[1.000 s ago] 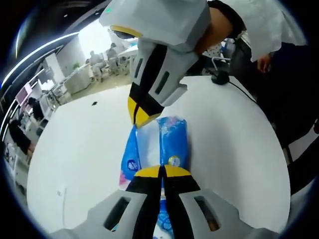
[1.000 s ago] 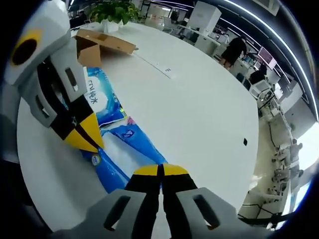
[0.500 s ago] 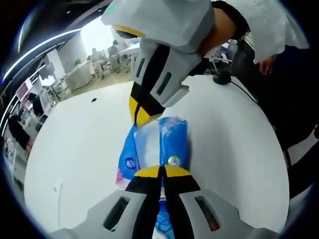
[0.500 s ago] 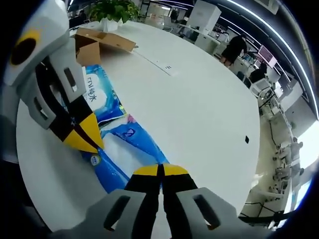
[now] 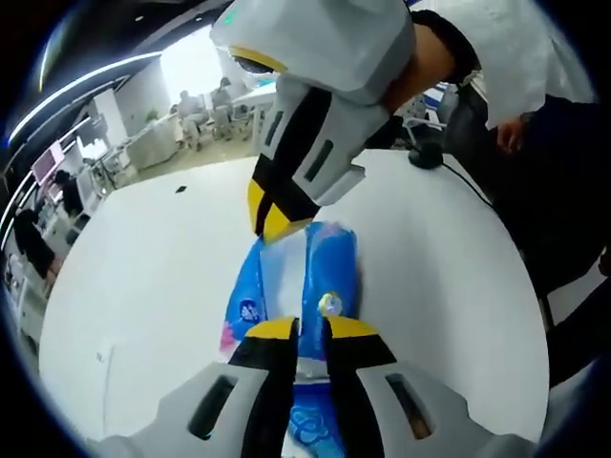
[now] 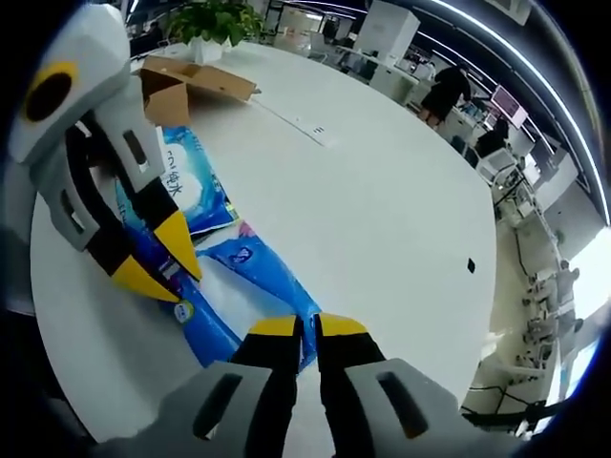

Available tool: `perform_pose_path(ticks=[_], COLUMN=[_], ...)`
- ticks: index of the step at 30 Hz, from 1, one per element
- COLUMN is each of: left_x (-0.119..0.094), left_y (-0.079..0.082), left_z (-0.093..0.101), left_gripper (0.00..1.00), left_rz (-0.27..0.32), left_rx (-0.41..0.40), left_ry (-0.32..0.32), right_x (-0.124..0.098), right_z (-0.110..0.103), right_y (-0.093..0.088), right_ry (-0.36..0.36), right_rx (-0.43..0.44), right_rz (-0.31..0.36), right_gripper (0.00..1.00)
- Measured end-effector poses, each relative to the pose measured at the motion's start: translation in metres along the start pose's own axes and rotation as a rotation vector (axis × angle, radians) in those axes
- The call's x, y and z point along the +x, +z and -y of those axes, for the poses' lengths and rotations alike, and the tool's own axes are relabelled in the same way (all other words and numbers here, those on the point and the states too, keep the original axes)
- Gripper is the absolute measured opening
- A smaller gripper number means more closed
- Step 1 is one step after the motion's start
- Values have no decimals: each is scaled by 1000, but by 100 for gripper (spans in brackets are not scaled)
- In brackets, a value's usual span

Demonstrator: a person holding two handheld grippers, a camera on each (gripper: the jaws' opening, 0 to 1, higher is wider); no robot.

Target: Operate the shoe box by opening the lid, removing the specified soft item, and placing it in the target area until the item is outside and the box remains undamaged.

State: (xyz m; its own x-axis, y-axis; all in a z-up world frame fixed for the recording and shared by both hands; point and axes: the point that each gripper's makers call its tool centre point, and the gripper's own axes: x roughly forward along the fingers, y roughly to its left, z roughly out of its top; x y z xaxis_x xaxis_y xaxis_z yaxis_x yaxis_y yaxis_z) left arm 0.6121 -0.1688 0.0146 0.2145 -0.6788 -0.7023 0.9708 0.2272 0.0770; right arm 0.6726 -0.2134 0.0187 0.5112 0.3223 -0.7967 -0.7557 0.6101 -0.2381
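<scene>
A soft blue tissue pack (image 5: 329, 262) lies on the white round table (image 5: 153, 267), stretched between my two grippers. My left gripper (image 5: 310, 329) is open, its jaws a little apart over the pack's near end. My right gripper (image 5: 272, 221) comes down from above at the pack's far end. In the right gripper view the pack (image 6: 243, 286) lies ahead of my right gripper (image 6: 307, 327), whose jaws stand slightly apart around its edge. My left gripper (image 6: 164, 267) shows there with splayed yellow tips over the pack. The open cardboard shoe box (image 6: 191, 81) stands at the table's far side.
A second blue tissue pack (image 6: 186, 196) lies between the box and the first pack. A potted plant (image 6: 215, 24) stands behind the box. A black stand with a cable (image 5: 423, 153) sits near the table edge beside a person's sleeve (image 5: 516, 38). Office desks and people surround the table (image 6: 382, 210).
Both grippers were shut on the pack's ends; now the jaws of each have parted. The pack stays in place on the table.
</scene>
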Motion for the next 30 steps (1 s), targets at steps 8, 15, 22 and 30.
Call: perform_pose_path(ticks=[8,15,22,30], left_x=[-9,-22,-40,-58], left_y=[5,10,8,5], left_z=[7,11,8,6], left_gripper=[13,13,13,16], left_rz=[25,43,63,96], left_rx=[-8,-5,-31,-70], left_ry=[-5,-1,16,42], right_x=[-9,-20,-25,-25], right_z=[1,-5,-12,-22], right_y=[5,15,26,33], right_ry=[2,9,15,38], right_rx=[23,16,2,4], right_rz=[21,39,47,54], right_gripper=[15,15,16,19])
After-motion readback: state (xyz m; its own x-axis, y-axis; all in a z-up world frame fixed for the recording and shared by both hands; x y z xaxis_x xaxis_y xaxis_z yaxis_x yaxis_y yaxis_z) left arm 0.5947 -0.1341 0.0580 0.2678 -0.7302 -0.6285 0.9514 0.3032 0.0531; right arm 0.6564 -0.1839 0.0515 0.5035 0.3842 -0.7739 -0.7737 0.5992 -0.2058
